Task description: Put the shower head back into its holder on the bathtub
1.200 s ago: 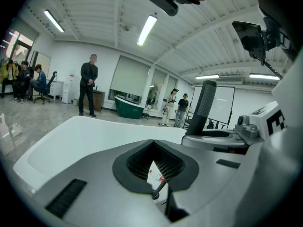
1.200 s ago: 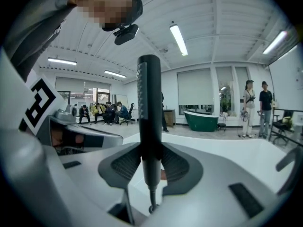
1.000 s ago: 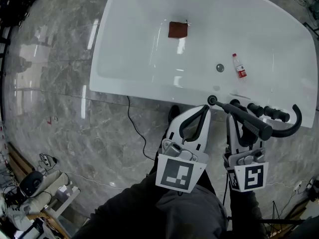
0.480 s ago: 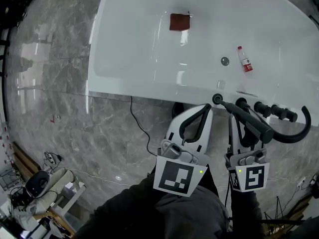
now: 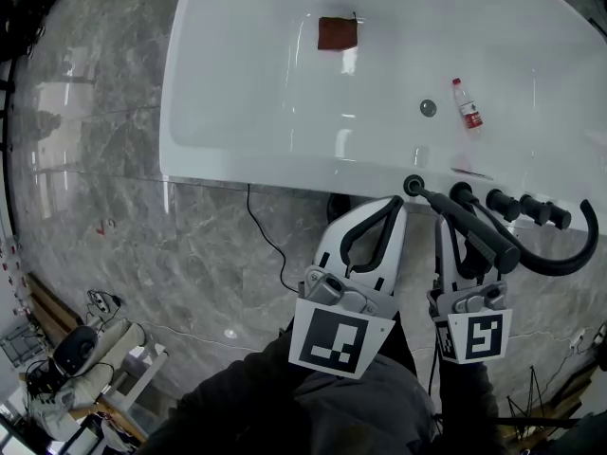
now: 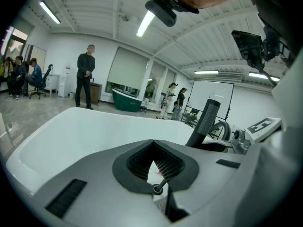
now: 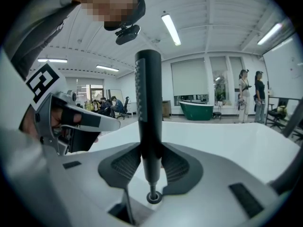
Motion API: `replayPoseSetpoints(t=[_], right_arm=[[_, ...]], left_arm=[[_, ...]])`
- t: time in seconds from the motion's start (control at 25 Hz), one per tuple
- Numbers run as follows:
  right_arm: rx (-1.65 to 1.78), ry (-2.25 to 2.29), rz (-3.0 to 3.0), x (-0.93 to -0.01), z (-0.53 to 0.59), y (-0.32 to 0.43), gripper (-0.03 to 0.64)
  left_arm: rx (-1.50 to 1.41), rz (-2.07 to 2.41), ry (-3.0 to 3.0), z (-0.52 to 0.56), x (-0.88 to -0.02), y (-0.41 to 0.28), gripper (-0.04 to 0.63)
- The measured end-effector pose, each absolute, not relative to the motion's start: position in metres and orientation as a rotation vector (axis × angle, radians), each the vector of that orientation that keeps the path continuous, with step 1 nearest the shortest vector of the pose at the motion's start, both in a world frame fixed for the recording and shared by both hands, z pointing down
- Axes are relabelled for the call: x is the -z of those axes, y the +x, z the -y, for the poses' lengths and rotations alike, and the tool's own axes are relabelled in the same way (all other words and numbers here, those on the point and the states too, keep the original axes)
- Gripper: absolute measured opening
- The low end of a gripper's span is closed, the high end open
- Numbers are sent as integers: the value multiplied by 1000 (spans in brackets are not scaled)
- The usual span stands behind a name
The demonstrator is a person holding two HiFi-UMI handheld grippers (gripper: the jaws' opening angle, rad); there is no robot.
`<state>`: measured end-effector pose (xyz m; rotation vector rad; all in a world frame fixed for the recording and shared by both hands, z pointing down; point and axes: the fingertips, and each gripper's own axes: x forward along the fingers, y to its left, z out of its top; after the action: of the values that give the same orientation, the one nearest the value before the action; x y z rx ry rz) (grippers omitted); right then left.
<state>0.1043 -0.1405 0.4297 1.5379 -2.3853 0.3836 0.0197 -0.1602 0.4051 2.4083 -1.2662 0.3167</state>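
The black stick-shaped shower head [image 5: 474, 235] lies slanted over the near rim of the white bathtub [image 5: 285, 173]. My right gripper [image 5: 460, 230] is shut on its handle. Its thin end meets the round black holder [image 5: 413, 186] on the rim. In the right gripper view the shower head [image 7: 147, 122] stands upright between the pads, tapering down to the holder ring [image 7: 154, 196]. My left gripper [image 5: 394, 204] hangs just left of the holder, shut and empty. The left gripper view shows the holder [image 6: 156, 189] through the pads' gap and the shower head [image 6: 204, 123] to the right.
Black tap knobs [image 5: 498, 204] and a curved spout [image 5: 579, 254] line the rim right of the holder. Inside the tub lie a brown cloth [image 5: 337, 33], a drain [image 5: 428, 108] and a small bottle [image 5: 465, 107]. A cable [image 5: 266, 240] crosses the marble floor; equipment [image 5: 76, 349] sits lower left.
The head view has shifted a little, so the tub sits slightly higher and further left. Both grippers and the shower head keep the same pose against the holder.
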Motion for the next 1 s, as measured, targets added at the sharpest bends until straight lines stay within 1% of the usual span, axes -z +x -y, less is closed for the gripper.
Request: replayPoseSetpoints(t=[1.0], right_arm=[[-443, 1528, 2353, -470, 147, 99, 140]], left_arm=[[-371, 1246, 2377, 168, -434, 13, 3]])
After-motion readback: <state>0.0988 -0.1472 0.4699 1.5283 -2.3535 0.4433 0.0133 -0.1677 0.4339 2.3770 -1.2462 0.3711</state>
